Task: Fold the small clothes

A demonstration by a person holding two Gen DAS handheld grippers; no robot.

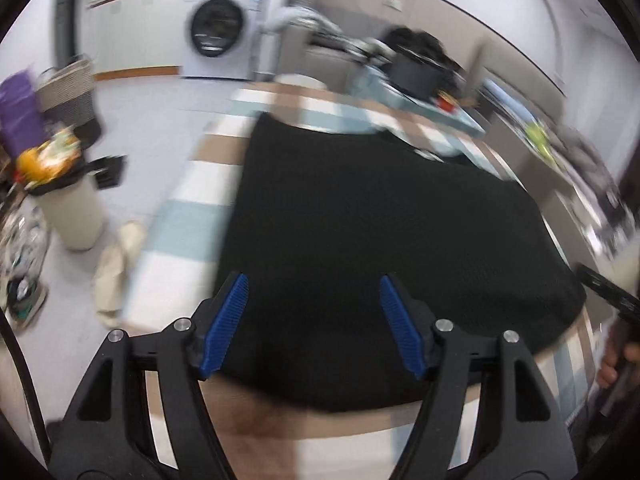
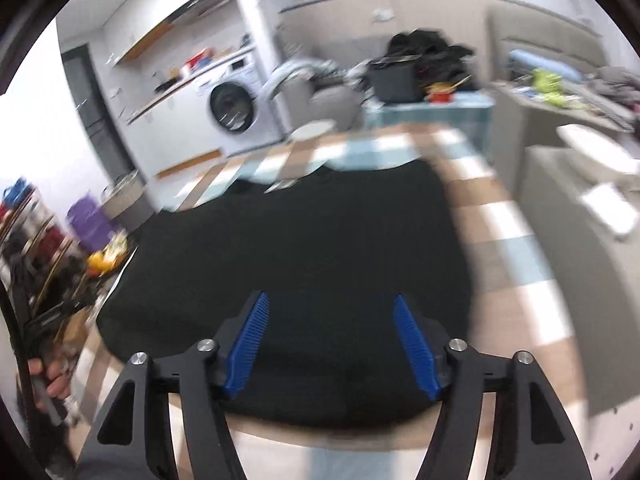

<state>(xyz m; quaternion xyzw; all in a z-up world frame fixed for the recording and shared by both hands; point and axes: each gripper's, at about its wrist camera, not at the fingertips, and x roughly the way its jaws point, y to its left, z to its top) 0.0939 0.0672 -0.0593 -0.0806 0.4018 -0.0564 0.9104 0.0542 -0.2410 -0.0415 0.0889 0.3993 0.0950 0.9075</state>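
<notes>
Checked tablecloth (image 1: 192, 188), tan, white and pale blue squares, covering the work surface; motion-blurred in both views.

Black knitted garment (image 1: 380, 216), laid flat on the checked tablecloth, near edge close to the table's front edge; no fold line can be made out.

White front-loading washing machine (image 1: 218, 28), against the far wall.

Black storage bin (image 2: 394, 80), beyond the table, dark clothes heaped behind it.

Left gripper (image 1: 314, 316), black frame, blue ribbed pads, jaws spread apart, nothing between them, above the garment's near edge.

Right gripper (image 2: 330, 340), same build, jaws likewise apart and empty, over the garment's near edge.
</notes>
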